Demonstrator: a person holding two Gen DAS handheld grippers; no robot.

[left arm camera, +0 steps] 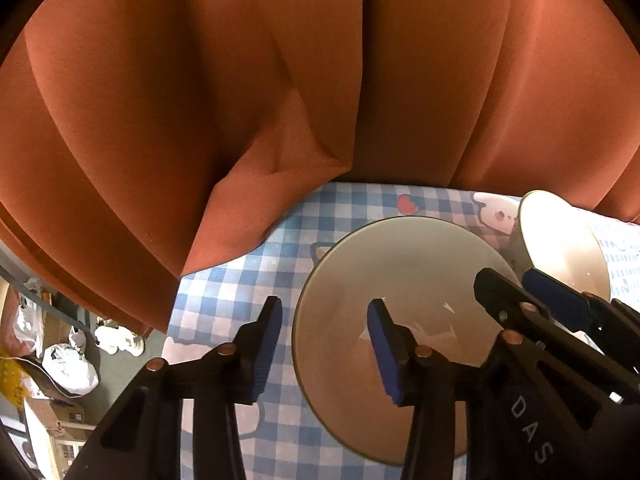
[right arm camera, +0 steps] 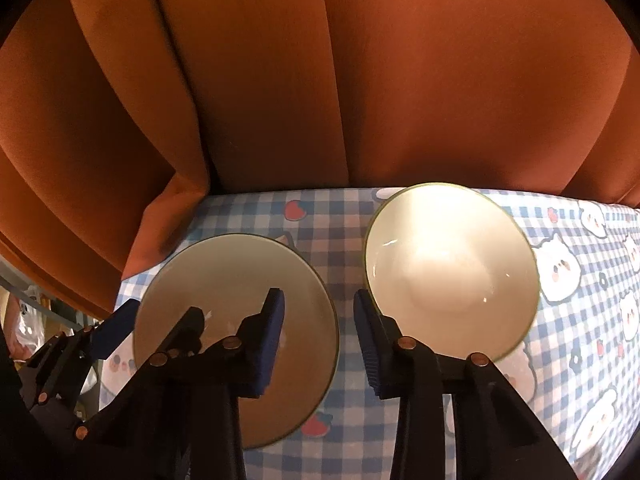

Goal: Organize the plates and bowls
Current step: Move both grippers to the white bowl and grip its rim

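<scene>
A pale flat plate (left arm camera: 400,276) lies on the blue checked tablecloth; it also shows in the right wrist view (right arm camera: 228,276). A cream bowl (right arm camera: 448,264) stands just right of it, and its rim shows in the left wrist view (left arm camera: 560,240). My left gripper (left arm camera: 326,332) is open, its right finger over the plate's left part and its left finger outside the rim. My right gripper (right arm camera: 320,328) is open and hovers over the gap between plate and bowl. Each gripper shows in the other's view: the right one (left arm camera: 516,292) and the left one (right arm camera: 160,316).
An orange curtain (left arm camera: 280,80) hangs along the table's far edge and wraps its left corner. The tablecloth (right arm camera: 580,320) has cartoon animal prints. Left of the table edge, the floor holds white bags (left arm camera: 68,364) and boxes.
</scene>
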